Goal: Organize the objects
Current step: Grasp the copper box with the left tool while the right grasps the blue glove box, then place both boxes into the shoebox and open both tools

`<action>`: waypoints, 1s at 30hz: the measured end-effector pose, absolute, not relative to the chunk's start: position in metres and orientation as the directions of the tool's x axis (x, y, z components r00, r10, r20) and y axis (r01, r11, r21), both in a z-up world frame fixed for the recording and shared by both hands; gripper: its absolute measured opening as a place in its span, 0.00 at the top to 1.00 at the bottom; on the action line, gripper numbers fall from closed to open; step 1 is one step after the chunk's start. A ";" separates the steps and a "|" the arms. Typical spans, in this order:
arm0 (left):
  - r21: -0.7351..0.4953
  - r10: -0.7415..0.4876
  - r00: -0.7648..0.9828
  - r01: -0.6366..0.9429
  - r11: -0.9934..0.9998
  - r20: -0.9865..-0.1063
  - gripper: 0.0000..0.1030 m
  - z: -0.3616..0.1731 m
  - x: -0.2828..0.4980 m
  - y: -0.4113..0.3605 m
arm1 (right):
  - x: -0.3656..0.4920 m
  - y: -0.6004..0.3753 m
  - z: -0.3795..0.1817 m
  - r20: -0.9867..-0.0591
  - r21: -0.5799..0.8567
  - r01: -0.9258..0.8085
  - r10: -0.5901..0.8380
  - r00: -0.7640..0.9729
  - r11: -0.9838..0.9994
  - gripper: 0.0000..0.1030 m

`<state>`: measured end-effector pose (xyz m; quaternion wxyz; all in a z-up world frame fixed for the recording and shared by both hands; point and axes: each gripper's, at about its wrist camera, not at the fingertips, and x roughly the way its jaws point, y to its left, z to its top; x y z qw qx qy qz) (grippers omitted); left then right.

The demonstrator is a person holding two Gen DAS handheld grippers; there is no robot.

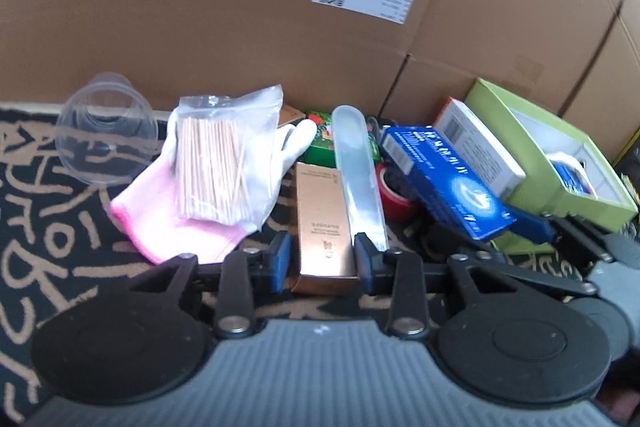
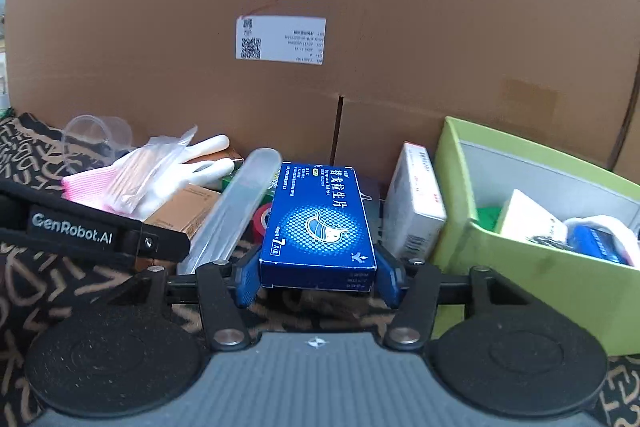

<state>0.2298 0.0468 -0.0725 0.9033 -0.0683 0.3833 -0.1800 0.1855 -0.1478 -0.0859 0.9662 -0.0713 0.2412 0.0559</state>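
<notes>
A copper-brown carton lies on the black patterned cloth, its near end between the blue pads of my left gripper. The pads press on both of its sides. In the right wrist view, a blue medicine box rests tilted on the pile, and my right gripper has a pad tight against each long side of it. The same blue box shows to the right in the left wrist view. A green open box holding several items stands just right of it.
Left of the carton lie a pink-and-white glove, a bag of wooden sticks and a clear cup. A clear long case, red tape roll and white box crowd the middle. Large cardboard boxes wall off the back.
</notes>
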 end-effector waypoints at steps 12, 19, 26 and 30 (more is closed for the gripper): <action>-0.194 -0.422 0.554 0.422 0.885 -0.717 0.68 -0.061 0.118 0.049 | 0.059 -0.194 -0.089 -0.582 0.003 -0.301 0.246 0.775 0.954 0.41; -0.125 -0.372 0.559 0.430 0.894 -0.741 0.55 -0.061 0.119 0.026 | 0.061 -0.196 -0.094 -0.559 -0.002 -0.309 0.255 0.789 0.951 0.30; -0.076 -0.328 0.581 0.415 0.907 -0.745 0.44 -0.069 0.129 0.016 | 0.088 -0.192 -0.106 -0.587 0.026 -0.301 0.258 0.767 0.953 0.30; -0.004 -0.303 0.599 0.448 0.894 -0.741 0.59 -0.071 0.126 0.006 | 0.084 -0.197 -0.105 -0.571 0.050 -0.308 0.280 0.772 0.950 0.41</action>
